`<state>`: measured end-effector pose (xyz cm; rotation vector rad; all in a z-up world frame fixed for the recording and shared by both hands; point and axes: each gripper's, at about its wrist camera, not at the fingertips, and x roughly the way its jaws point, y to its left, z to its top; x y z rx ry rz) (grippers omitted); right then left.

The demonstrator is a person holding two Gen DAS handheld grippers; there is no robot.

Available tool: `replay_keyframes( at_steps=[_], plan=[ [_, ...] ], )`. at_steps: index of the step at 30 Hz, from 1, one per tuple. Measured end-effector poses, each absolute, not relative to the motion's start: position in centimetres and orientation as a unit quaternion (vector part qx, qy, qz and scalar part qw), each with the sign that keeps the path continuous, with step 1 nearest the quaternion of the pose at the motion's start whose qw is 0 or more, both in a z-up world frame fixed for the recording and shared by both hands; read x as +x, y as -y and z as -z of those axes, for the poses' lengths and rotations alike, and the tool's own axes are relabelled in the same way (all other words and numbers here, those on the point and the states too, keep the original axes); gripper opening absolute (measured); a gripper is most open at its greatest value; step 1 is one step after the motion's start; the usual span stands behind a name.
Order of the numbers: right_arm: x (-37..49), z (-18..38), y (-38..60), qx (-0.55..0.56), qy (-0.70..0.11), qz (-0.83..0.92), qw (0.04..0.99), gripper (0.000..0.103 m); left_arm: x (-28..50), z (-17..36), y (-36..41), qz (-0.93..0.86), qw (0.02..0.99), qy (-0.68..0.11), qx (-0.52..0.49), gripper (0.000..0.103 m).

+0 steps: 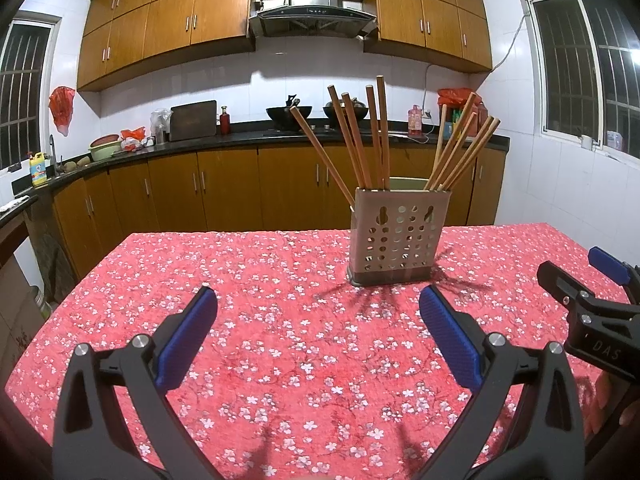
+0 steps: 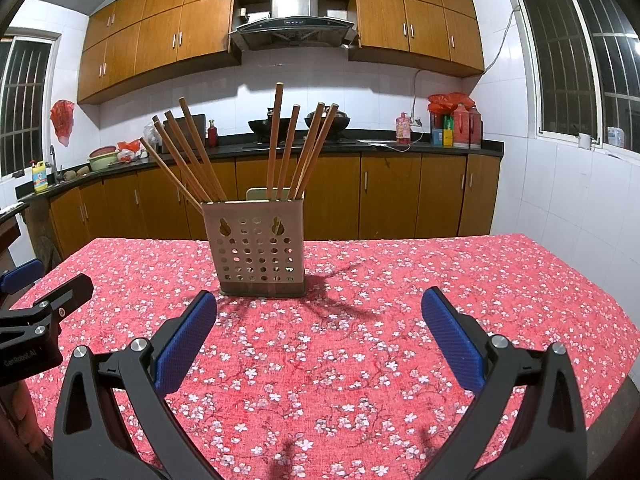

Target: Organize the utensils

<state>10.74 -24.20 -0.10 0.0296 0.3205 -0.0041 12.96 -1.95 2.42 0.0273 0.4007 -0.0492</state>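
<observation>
A beige perforated utensil holder (image 1: 394,234) stands upright on the red floral tablecloth (image 1: 280,280). It holds several wooden chopsticks (image 1: 360,140), fanned out in two bunches. It also shows in the right wrist view (image 2: 256,246) with its chopsticks (image 2: 280,144). My left gripper (image 1: 318,304) is open and empty, a little short of the holder. My right gripper (image 2: 318,308) is open and empty, also short of the holder. The right gripper shows at the right edge of the left wrist view (image 1: 576,276); the left one shows at the left edge of the right wrist view (image 2: 48,284).
Behind the table runs a black kitchen counter (image 1: 248,140) with woks, bottles and a cutting board. A chair back (image 2: 266,193) shows just behind the holder. The table's far edge (image 1: 240,233) lies beyond the holder.
</observation>
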Motion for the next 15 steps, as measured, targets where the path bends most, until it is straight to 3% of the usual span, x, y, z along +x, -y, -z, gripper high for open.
replay_keyframes(
  at_steps=[15],
  plan=[
    [10.77,0.07,24.28,0.015,-0.159,0.002,0.987,0.101,13.15,-2.63,1.51,0.018,0.979,-0.203,0.005,0.099]
  ],
)
